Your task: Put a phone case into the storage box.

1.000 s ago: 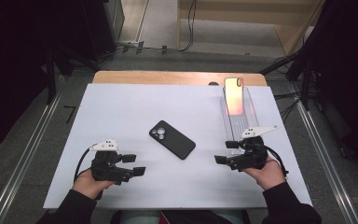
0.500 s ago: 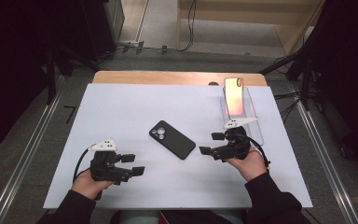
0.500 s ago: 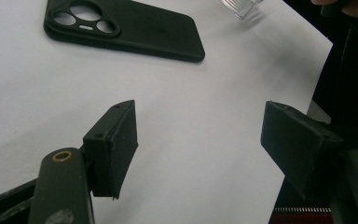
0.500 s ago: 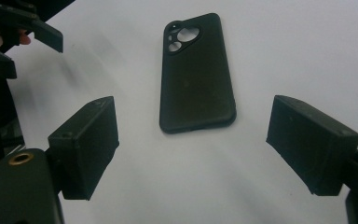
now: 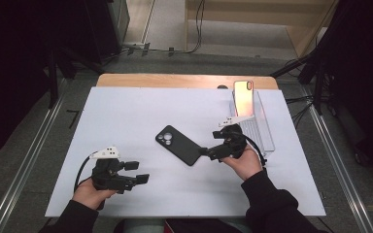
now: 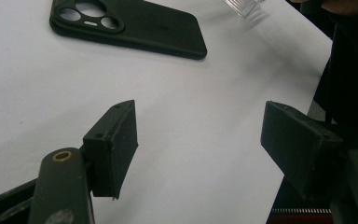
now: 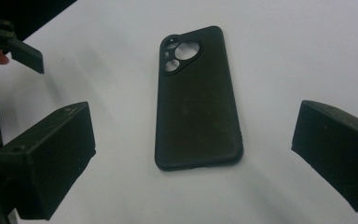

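On the white table sheet (image 5: 126,116), pretty much dead centre, I've got one black phone (image 5: 178,144) lying flat with its back up, long side running diagonally. That's the thing I'm going after. My right gripper (image 5: 208,152) is parked just beside the phone's near end, jaws pointing at it. They've just been opening and now stand as wide as they go. In the right gripper view the phone (image 7: 196,100) sits on the sheet ahead of the two black pads, lined up with the gap between them but not in it. Nothing is pinched, nothing is touched as far as I can see.

My left gripper (image 5: 141,178) sits well apart from the phone, down near the front-left of the sheet, jaws partly open with only bare white surface between them. In its own view the phone (image 6: 128,25) is up at the top edge, far off.

Texture-wise: the phone's back is matte, slightly dusty-looking, rounded corners, with a camera bump holding three round lenses plus a small slot. The gripper pads are blocky, dull black wedges. The sheet is smooth and plain.

Count: two grippers, one black phone on the sheet, and a second phone (image 5: 243,96) standing upright with a shiny pinkish-orange face in a clear ribbed plastic stand (image 5: 262,127) at the right. The wooden table edge (image 5: 175,80) peeks out behind.
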